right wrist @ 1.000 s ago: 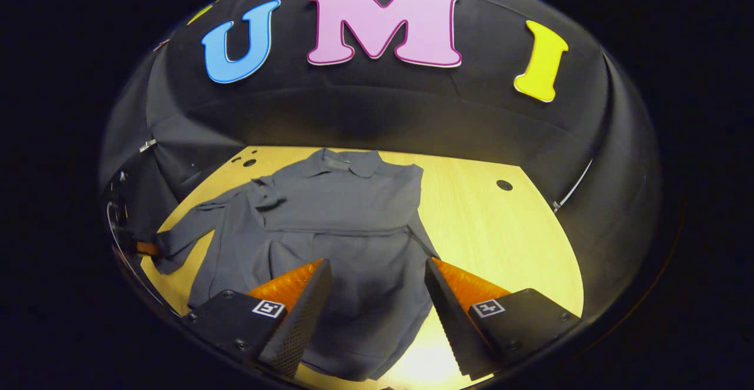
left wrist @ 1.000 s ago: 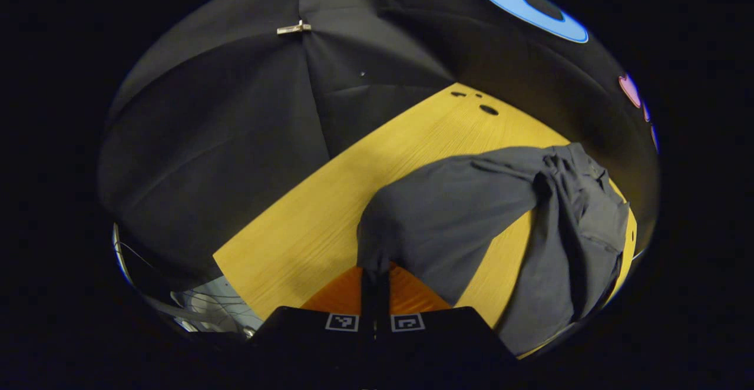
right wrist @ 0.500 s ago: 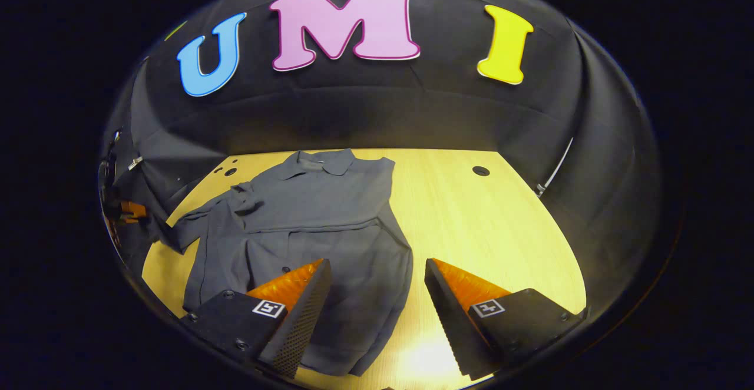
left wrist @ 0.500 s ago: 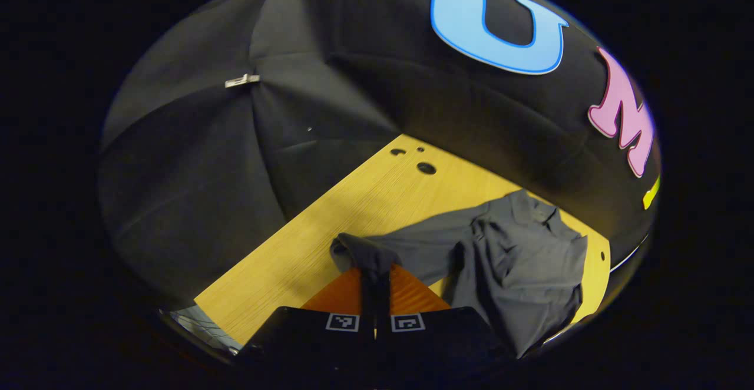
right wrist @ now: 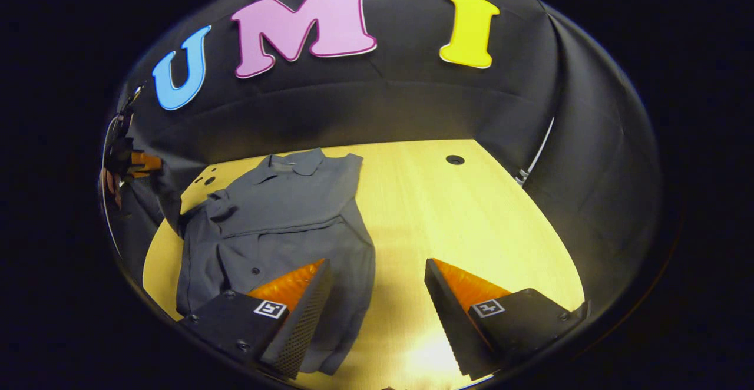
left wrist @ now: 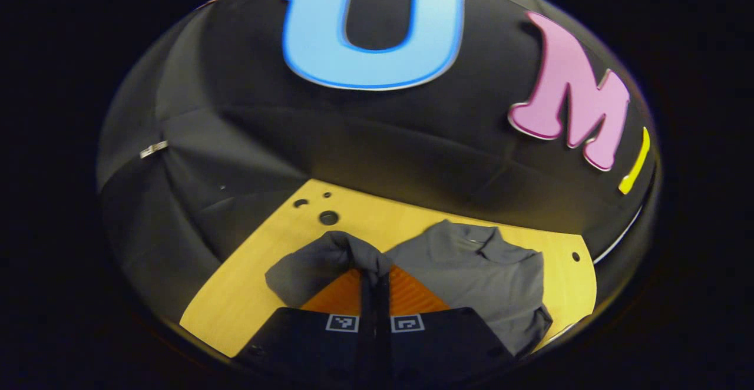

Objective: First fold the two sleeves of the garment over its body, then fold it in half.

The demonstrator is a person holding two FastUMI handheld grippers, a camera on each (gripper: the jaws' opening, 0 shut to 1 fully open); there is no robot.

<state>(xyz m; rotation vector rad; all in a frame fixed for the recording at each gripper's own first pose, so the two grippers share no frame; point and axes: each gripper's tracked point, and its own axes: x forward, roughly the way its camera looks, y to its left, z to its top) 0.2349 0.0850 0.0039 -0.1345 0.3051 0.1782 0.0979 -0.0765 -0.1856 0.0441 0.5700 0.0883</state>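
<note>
The wooden table (right wrist: 471, 213) is the biggest thing before me, pale yellow, with small round holes (left wrist: 328, 218) near its far corners. On its left part lies the grey shirt (right wrist: 277, 219), collar toward the far wall, body flat and buttons showing. One sleeve lies already folded across the chest. The other sleeve (left wrist: 318, 257) is lifted off the table at the shirt's left side. My left gripper (left wrist: 375, 278) has its two fingers pressed together on the end of this sleeve, and the cloth bunches over the tips. In the right gripper view I see this gripper far at the left edge, with a hand behind it. My right gripper (right wrist: 377, 287) hangs above the table near the shirt's hem, fingers wide apart, holding nothing.
</note>
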